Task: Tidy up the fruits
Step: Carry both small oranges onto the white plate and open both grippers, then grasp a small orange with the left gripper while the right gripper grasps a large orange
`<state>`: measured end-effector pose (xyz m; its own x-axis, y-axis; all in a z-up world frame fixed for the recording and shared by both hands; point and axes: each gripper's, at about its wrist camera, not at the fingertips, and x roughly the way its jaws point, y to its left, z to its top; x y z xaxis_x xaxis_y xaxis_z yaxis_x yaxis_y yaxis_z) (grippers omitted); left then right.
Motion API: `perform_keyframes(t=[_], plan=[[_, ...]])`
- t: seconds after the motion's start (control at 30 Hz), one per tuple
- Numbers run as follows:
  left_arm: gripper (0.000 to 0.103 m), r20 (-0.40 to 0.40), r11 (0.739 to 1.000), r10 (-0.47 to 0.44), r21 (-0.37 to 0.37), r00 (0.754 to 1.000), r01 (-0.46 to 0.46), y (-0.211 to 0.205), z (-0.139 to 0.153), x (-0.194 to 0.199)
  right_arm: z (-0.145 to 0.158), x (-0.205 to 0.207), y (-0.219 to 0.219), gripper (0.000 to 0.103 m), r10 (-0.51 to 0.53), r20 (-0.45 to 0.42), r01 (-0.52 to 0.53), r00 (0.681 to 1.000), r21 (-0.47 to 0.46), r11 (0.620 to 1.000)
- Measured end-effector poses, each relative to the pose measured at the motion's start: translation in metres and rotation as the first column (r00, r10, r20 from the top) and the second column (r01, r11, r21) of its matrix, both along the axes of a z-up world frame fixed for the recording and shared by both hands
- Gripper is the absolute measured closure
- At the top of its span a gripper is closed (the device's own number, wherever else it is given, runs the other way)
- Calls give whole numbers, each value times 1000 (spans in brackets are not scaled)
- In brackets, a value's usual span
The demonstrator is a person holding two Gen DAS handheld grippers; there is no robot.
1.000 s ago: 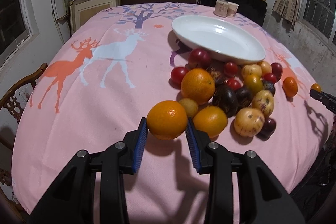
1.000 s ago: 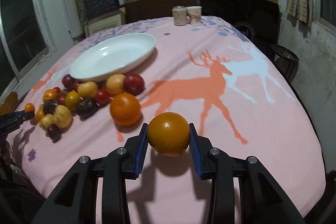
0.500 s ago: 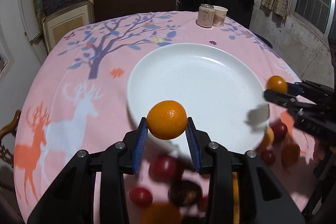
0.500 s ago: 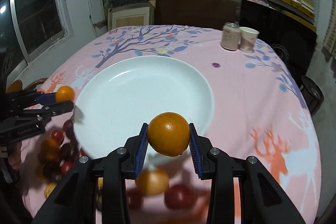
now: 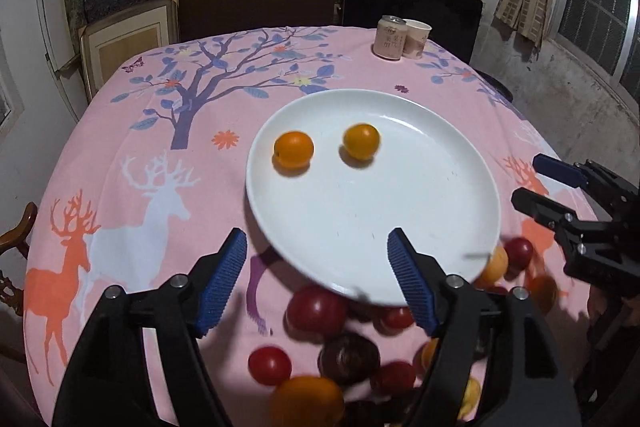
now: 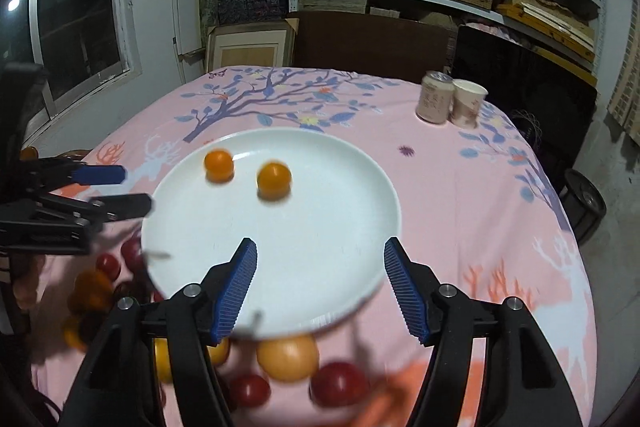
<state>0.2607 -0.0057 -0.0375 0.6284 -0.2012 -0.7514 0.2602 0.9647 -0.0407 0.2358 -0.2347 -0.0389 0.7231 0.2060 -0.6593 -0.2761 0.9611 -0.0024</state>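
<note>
Indoor lighting is looking pretty dim and warm, coming from overhead; the white plate (image 5: 440, 163) is catching most of it without harsh glare. Fisheye is bending the edges and vignetting the corners black. The loose fruit (image 6: 288, 357) up close is smearing with motion blur, and shelves are staying murky

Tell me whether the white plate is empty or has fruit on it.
Not empty: the white plate holds two oranges; the other fruit lies beside it on the tablecloth.
</note>
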Motion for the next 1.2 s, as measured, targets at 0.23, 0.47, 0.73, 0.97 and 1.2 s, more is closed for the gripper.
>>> perform_keyframes(t=[0.23,0.47,0.73,0.97,1.2], plan=[[32,-42,999,-33,10,999,33,26,-23,-96,-18,-74,-39,30,-71,-41,75,997,97,992],[32,-87,1000,9,1,996,-9,39,-51,-140,-38,-113,-43,30,-68,-89,80,994,146,986],[51,-86,999,42,35,995,-40,21,-69,-135,-39,-131,-34,30,-44,-70,53,997,134,990],[63,-12,998,51,42,999,-51,12,-73,-140,-44,-133,-45,30,-72,-83,84,994,142,986],[63,22,999,34,25,999,-34,14,-58,-155,-57,-123,-44,30,-67,-126,84,990,134,988]])
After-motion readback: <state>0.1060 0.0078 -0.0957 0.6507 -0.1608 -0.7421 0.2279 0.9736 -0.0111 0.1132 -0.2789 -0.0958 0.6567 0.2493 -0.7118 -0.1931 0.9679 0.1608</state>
